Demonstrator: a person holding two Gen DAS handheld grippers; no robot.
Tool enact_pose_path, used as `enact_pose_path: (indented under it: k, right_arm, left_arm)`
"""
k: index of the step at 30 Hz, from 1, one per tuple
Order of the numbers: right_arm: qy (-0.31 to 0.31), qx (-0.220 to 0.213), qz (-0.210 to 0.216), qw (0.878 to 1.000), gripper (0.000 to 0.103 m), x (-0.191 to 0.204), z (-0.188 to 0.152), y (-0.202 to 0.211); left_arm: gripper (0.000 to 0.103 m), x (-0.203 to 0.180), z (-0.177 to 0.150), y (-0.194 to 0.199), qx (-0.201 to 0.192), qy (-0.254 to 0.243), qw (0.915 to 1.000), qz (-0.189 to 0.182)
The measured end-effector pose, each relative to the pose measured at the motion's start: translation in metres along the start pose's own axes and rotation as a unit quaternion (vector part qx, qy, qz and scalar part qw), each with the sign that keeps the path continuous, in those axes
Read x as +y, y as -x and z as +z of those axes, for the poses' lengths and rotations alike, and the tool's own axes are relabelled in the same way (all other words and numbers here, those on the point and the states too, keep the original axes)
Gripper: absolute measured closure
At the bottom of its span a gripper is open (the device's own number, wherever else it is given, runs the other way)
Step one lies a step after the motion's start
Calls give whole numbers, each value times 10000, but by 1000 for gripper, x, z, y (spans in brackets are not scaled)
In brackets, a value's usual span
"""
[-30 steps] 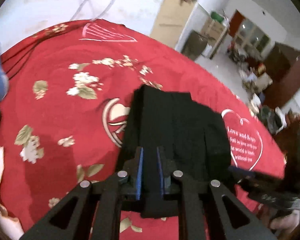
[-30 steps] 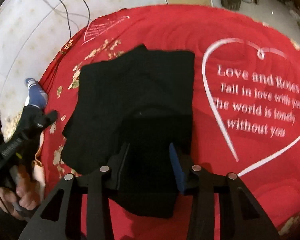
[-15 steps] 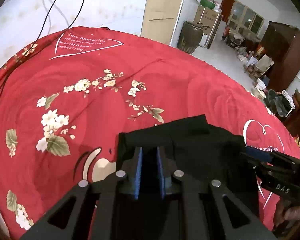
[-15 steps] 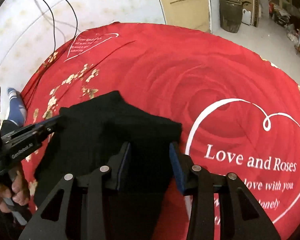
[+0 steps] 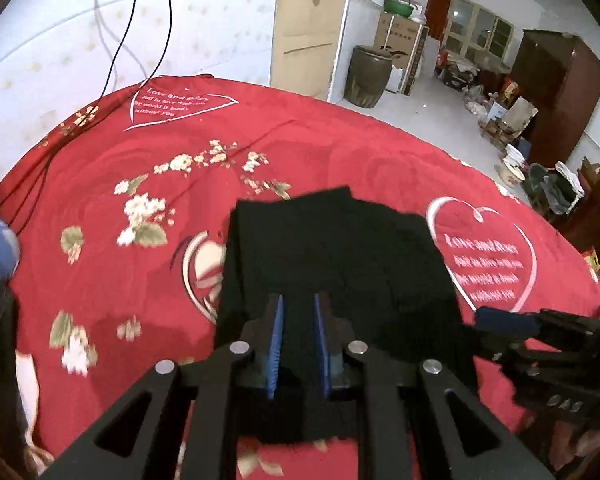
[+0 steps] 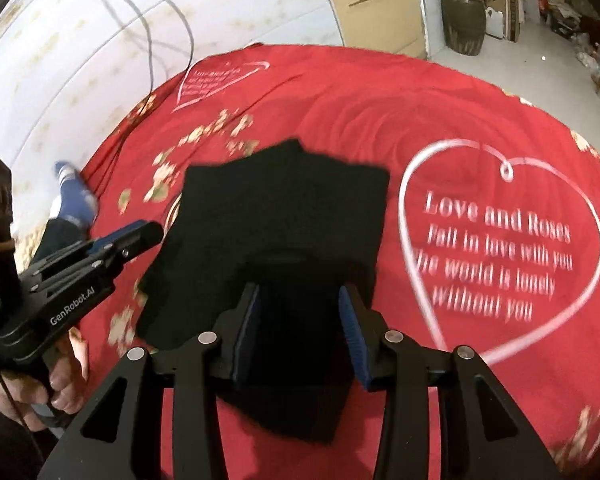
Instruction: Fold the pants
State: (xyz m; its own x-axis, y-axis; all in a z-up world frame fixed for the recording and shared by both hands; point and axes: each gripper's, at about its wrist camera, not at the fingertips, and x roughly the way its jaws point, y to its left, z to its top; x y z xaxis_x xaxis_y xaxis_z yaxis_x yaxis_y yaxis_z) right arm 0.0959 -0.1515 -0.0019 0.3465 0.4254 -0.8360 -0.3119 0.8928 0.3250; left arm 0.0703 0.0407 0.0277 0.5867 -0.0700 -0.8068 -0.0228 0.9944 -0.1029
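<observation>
The black pants [image 5: 332, 256] lie folded into a compact rectangle on the red bedspread [image 5: 140, 168]; they also show in the right wrist view [image 6: 284, 208]. My left gripper [image 5: 300, 304] sits over the near edge of the pants, its blue pads a narrow gap apart with black cloth between them. My right gripper [image 6: 298, 300] is over the near right part of the pants, its pads wide apart with cloth lying between them. Each gripper shows in the other's view, the right one [image 5: 504, 318] and the left one [image 6: 140, 236].
The red bedspread has white heart prints with text [image 6: 496, 256] and flower patterns [image 5: 144, 216]. A wallpapered wall with hanging cables [image 5: 136, 20] runs behind the bed. A blue sock [image 6: 74, 196] lies at the left edge. A brown jar [image 5: 368, 76], boxes and furniture stand beyond the bed.
Both views have tipped up and then partly back down over the folded pants. The left jaws stay narrow on the cloth; the right jaws stay wide apart.
</observation>
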Motion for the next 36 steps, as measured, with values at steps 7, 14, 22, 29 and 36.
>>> enact_pose_path:
  k: [7,14,22,29,36]
  right_arm:
    - [77,424,-97,9990,62,16,-34,-6]
    - [260,608,-345,9972,62,21,-44,-22]
    - [238,595,-371,9973,62,19,-45,-26]
    - [25,576,31,9983,45,14,-44,-26]
    - [-95,558,167,9983,43,13,-45,-21]
  left_arm:
    - [85,-8,-36,10,246,-47,9997,33]
    - [85,-4,-50,-5,478,25,9988,55]
    - [85,-5,-56,-14,516,-45,9986,108]
    - [83,-4,-57,-18,547,-4,9985,51]
    - [77,-5,-56,-8,474,-40,9989,7]
